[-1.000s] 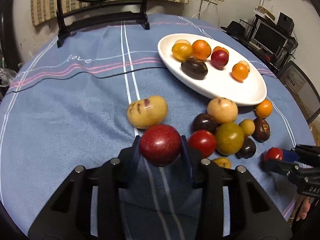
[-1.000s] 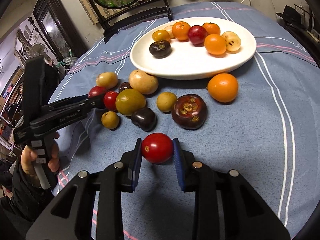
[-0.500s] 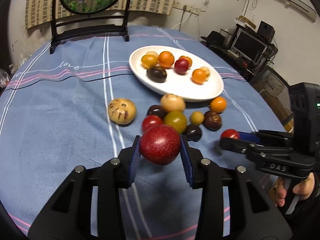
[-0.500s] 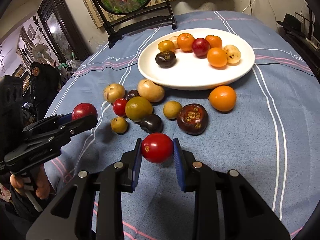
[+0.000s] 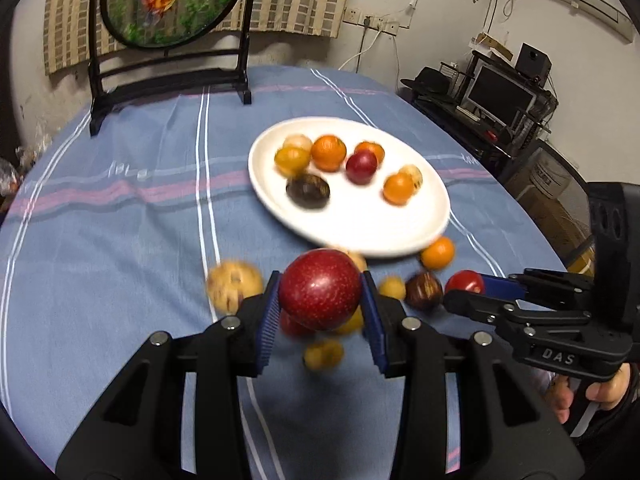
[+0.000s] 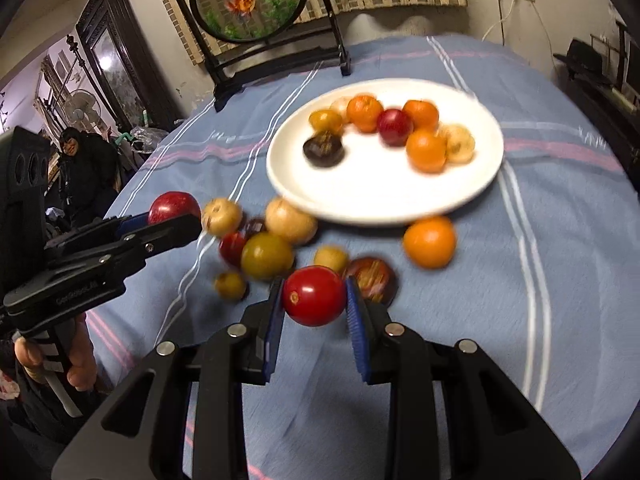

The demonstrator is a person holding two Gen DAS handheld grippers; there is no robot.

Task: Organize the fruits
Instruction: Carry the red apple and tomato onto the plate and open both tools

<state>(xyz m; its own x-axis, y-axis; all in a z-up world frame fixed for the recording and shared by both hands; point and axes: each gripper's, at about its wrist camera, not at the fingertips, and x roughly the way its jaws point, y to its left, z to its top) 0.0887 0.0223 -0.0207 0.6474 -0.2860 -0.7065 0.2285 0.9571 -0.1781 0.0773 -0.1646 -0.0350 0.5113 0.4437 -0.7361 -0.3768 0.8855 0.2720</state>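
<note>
My left gripper (image 5: 320, 300) is shut on a dark red speckled plum (image 5: 320, 289) and holds it above the table. It also shows in the right wrist view (image 6: 172, 216). My right gripper (image 6: 314, 304) is shut on a red tomato (image 6: 314, 295), also raised; it shows in the left wrist view (image 5: 466, 292). A white oval plate (image 5: 360, 236) holds several fruits: oranges, a red plum, a dark purple fruit. Loose fruits lie in front of the plate, among them an orange (image 6: 429, 242), a green-yellow fruit (image 6: 266, 256) and a tan fruit (image 5: 234, 284).
A blue striped cloth (image 5: 100, 260) covers the round table. A black-framed round goldfish screen (image 5: 168, 0) stands at the far edge. A desk with a monitor (image 5: 500, 92) is at the right. A person (image 6: 84, 164) sits beyond the left edge.
Both grippers have risen and moved toward the plate with their fruits still held. The view is blurred by the motion.
</note>
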